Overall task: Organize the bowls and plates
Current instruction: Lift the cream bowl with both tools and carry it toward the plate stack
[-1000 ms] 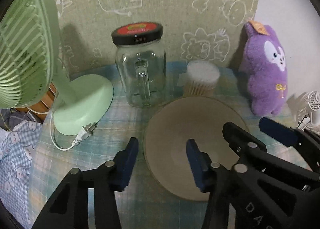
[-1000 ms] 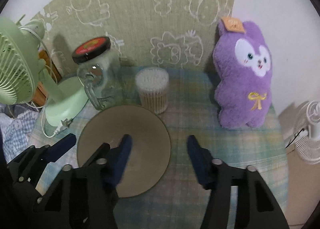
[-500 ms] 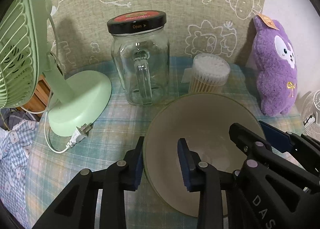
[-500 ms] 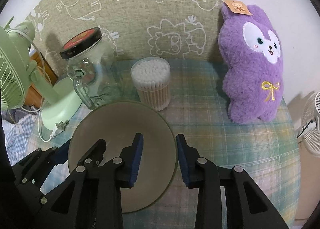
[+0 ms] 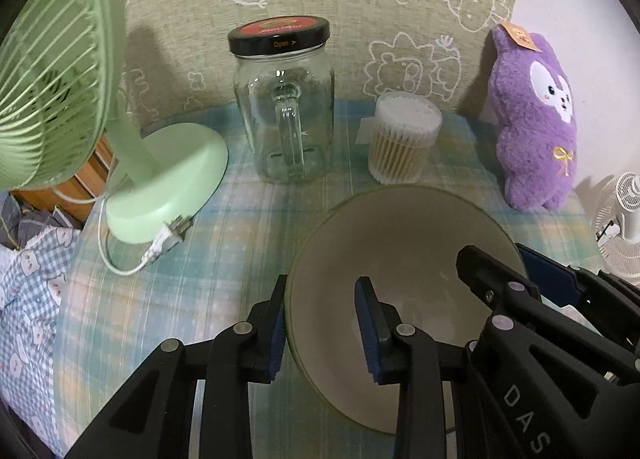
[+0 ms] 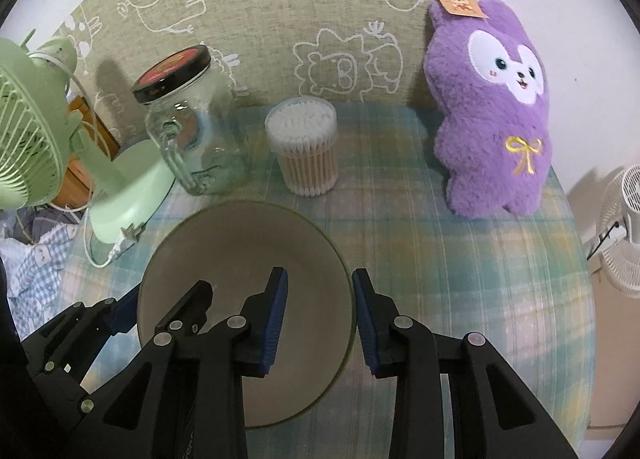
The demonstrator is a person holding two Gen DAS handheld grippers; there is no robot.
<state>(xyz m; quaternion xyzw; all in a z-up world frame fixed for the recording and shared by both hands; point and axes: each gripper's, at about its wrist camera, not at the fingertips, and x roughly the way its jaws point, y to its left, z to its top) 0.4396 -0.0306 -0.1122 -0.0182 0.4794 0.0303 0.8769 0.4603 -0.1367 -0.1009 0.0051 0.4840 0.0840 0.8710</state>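
On the plaid-covered tabletop (image 6: 460, 259), a beige bowl (image 5: 400, 251) is gripped at opposite sides of its rim: the left tongs (image 5: 322, 329) are closed on its left edge, the right tongs (image 6: 318, 313) on its right edge, one pad inside and one outside each. Behind the bowl are seen a glass jar (image 5: 286, 111), a tub of cotton swabs (image 6: 306, 147), a green fan (image 5: 52, 91) and a purple plush toy (image 6: 492, 111).

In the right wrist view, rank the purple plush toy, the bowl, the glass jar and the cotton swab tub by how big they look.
1. bowl, though nearness to the camera enlarges it
2. purple plush toy, close behind the bowl
3. glass jar
4. cotton swab tub
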